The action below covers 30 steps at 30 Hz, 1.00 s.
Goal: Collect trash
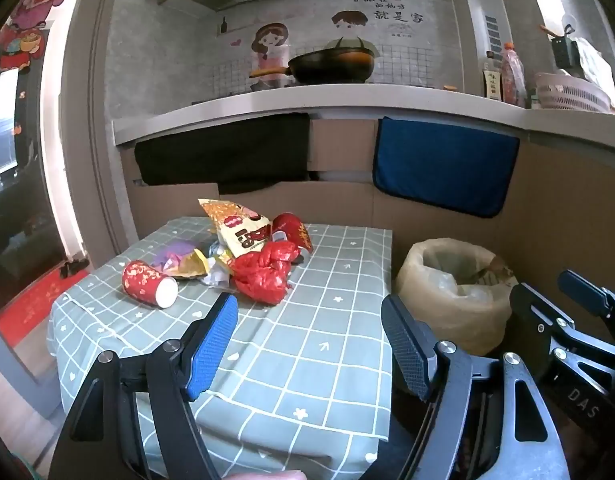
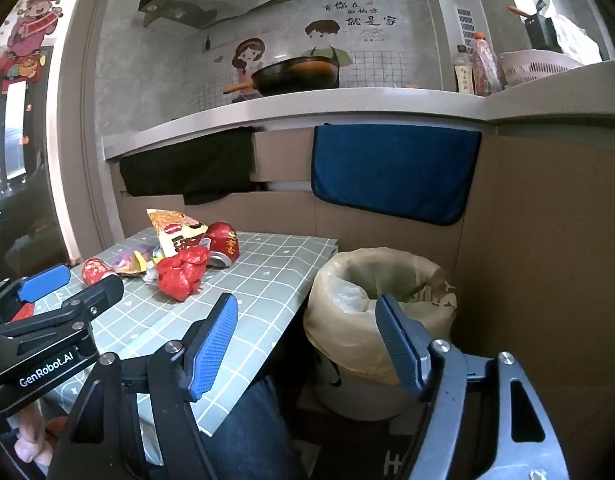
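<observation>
Left wrist view shows the trash heaped toward the far left part of the worktop (image 1: 327, 344), which wears a grey-green checked cloth. A crumpled red plastic bag (image 1: 263, 272) lies at the near edge of the heap. Touching it on the far side is a yellow-and-white snack wrapper (image 1: 237, 226), and just beside that a red can (image 1: 293, 230) lies tipped on its side. Left of the bag sit a wad of white paper (image 1: 217, 276) and a yellow-purple wrapper (image 1: 183, 260). A red paper cup (image 1: 147, 284) lies on its side at the left end, its white end facing the near side.

The left gripper (image 1: 309, 344) hangs over the near part of the worktop, jaws spread wide and holding nothing, well short of the heap. The right gripper (image 2: 307, 344) is out past the worktop's right edge, jaws likewise spread and empty.

Below it, on the floor just beside the worktop, stands a bin (image 2: 381, 312) lined with a pale translucent bag, with some plastic inside.

Behind all this a blue towel (image 1: 443, 168) and a black cloth (image 1: 223, 152) hang from a kitchen counter edge, and a dark wok (image 1: 331, 66) sits up on the counter.
</observation>
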Available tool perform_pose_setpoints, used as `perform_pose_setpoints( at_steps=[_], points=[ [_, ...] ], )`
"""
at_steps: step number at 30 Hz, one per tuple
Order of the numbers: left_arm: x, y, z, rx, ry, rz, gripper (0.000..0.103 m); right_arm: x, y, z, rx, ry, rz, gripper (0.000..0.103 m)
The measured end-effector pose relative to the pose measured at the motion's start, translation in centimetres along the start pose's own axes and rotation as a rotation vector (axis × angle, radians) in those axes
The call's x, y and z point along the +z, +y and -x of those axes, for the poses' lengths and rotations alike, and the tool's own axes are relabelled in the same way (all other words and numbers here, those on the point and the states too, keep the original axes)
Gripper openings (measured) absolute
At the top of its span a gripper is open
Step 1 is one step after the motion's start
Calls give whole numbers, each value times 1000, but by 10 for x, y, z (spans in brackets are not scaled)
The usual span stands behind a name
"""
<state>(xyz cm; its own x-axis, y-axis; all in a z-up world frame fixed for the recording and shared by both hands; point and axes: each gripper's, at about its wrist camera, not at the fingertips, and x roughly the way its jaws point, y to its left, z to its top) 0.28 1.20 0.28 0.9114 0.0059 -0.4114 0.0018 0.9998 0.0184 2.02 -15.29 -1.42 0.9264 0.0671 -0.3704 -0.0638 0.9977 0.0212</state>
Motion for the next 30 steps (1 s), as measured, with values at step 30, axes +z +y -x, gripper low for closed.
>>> perform_pose_setpoints(
  at_steps=[30],
  points=[
    [15, -9, 0, 3, -15, -7, 74, 8, 0, 7, -23, -36, -6, 69]
  ],
)
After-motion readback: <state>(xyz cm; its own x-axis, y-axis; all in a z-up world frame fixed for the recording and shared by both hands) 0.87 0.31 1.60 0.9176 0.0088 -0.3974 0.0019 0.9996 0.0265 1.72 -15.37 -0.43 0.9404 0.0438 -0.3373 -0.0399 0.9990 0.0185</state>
